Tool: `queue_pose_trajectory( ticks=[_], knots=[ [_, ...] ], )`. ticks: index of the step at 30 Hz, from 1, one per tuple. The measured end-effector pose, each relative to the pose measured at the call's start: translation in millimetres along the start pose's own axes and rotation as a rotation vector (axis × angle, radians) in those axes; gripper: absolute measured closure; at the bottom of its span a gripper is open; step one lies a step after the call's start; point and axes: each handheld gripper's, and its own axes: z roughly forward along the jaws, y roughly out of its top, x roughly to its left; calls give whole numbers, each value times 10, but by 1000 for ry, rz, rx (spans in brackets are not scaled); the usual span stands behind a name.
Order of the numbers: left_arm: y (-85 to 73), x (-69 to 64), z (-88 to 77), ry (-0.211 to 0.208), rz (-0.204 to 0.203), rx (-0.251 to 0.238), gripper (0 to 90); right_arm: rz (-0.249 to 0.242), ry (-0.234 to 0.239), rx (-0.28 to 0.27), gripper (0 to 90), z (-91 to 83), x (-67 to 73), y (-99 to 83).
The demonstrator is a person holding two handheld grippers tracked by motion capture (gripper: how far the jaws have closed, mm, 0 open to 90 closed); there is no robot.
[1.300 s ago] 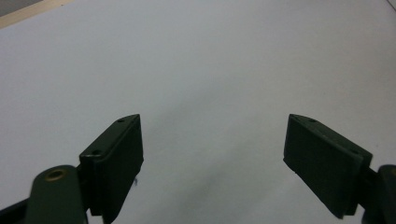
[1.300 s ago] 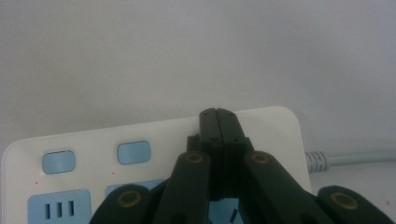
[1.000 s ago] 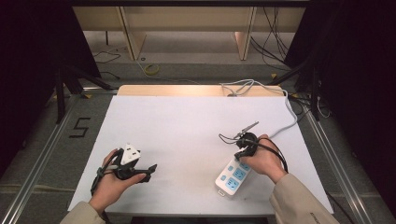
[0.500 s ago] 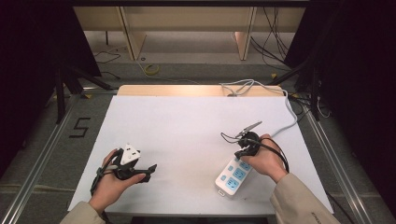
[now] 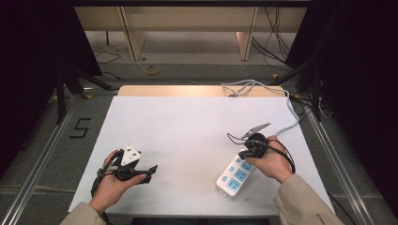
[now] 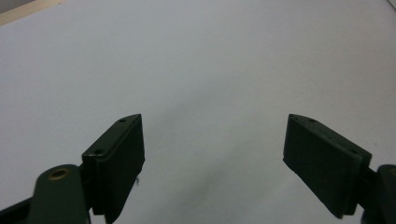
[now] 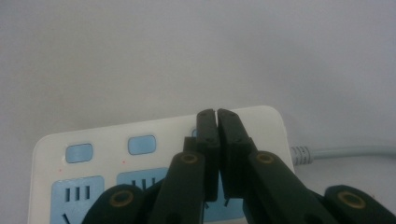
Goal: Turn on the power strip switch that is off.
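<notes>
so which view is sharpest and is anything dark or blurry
High view: table evenly lit, surroundings nearly black. Right gripper view: power strip soft, right hand-held gripper in focus. Left gripper view: left hand-held gripper dark, slightly blurred.

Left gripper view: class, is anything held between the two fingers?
No. The left gripper has its fingers wide apart, with bare white table between them.

Closed right claw point(image 7: 217, 114) over power strip point(image 7: 116, 140)

White worktop point(image 5: 187, 126) with bare wooden strip along its far edge; figure "5" point(image 5: 80, 127) marked on floor at left; yellow cable coil point(image 5: 151, 70) lying on floor beyond.
</notes>
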Motion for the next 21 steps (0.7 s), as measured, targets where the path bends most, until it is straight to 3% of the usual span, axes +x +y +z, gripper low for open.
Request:
queue_pose_trajectory(
  ticks=[7, 21],
  knots=[
    [-3, 0, 1, 0, 0, 1, 203, 15, 21, -40, 842, -71, -25, -85],
    [-5, -2, 3, 0, -1, 3, 204, 71, -17, -137, 694, -211, -140, -336]
  ],
)
